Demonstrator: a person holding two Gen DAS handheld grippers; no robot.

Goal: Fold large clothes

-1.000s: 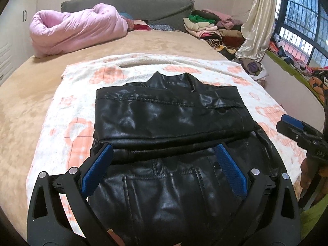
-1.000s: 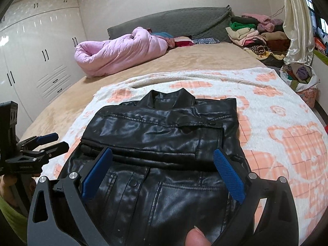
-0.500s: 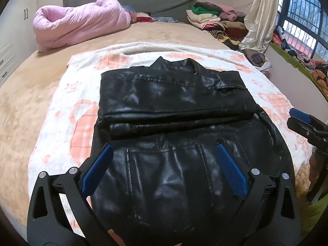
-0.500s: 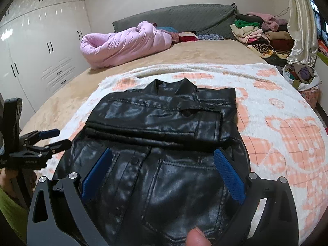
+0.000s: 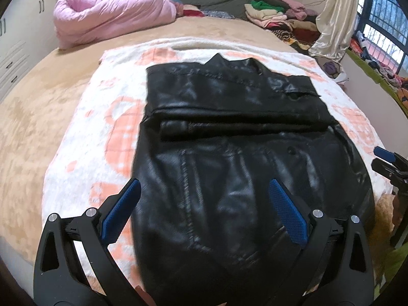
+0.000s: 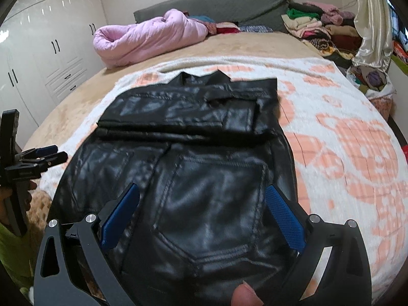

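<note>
Both tongs spread wide, nothing between the fingers: our left tongs (image 5: 204, 205) hang over the near left part of the black leather jacket (image 5: 237, 153), our right tongs (image 6: 202, 206) over its near right part, above a stitched pocket. In each view the blue pads flank the jacket's lower panel without gripping it; whether they touch the leather we cannot tell. Jacket lies flat on a white blanket with orange print (image 6: 344, 137), spread over the tan bed (image 5: 38, 107). Its sleeves are folded across the chest into a band, collar pointing to the far side, lower half still unfolded toward us. From the left camera the right tongs show at the right edge, just beside the jacket's hem; from the right camera the left tongs show at the left edge, a hand on the handle. Far side of the bed: pink quilt (image 6: 150, 38) bundled up, stack of folded clothes (image 6: 313, 25) near the curtain. White wardrobe (image 6: 40, 48) on the left wall.
</note>
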